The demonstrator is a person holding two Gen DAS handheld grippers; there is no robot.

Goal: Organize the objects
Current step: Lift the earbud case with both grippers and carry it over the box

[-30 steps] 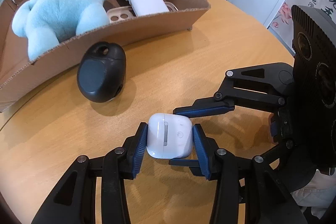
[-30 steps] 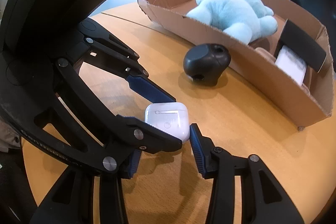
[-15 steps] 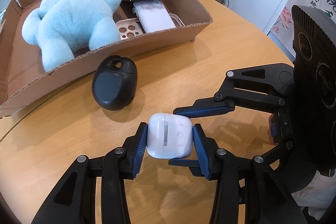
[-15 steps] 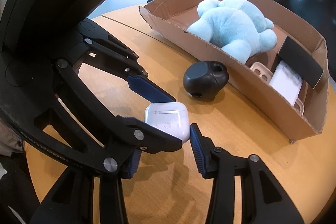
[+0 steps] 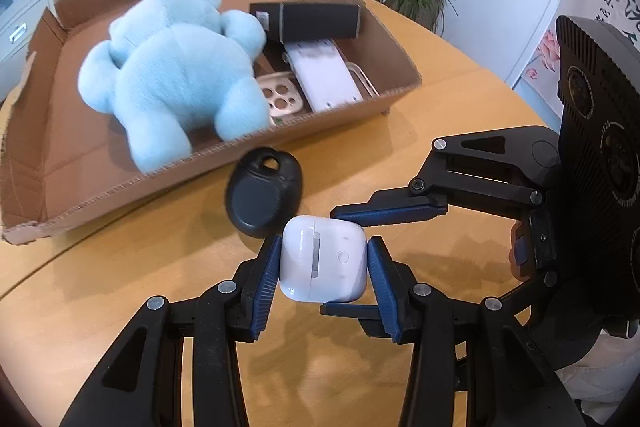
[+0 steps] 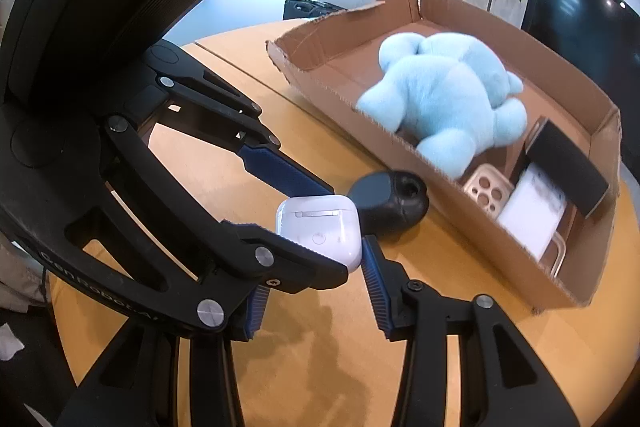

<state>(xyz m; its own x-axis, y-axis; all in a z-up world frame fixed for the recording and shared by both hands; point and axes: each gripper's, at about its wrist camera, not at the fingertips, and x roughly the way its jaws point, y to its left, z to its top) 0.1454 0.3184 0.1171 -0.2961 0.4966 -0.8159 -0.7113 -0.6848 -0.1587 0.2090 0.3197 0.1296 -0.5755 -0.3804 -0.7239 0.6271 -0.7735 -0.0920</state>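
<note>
A white earbuds case hangs above the wooden table, gripped from two directions. My left gripper is shut on its left and right sides with blue pads. My right gripper comes in crosswise from the right and is shut on the case's other two sides. In the right wrist view, the left gripper's arm hides the right gripper's left pad.
A black oval gadget lies just behind the case, beside a shallow cardboard box. The box holds a blue plush toy, a black rectangular case, a white device and a beige phone case.
Both grippers rose together with the case still clamped. The box and the black gadget slid lower and nearer in both views, showing more of the box's inside.
</note>
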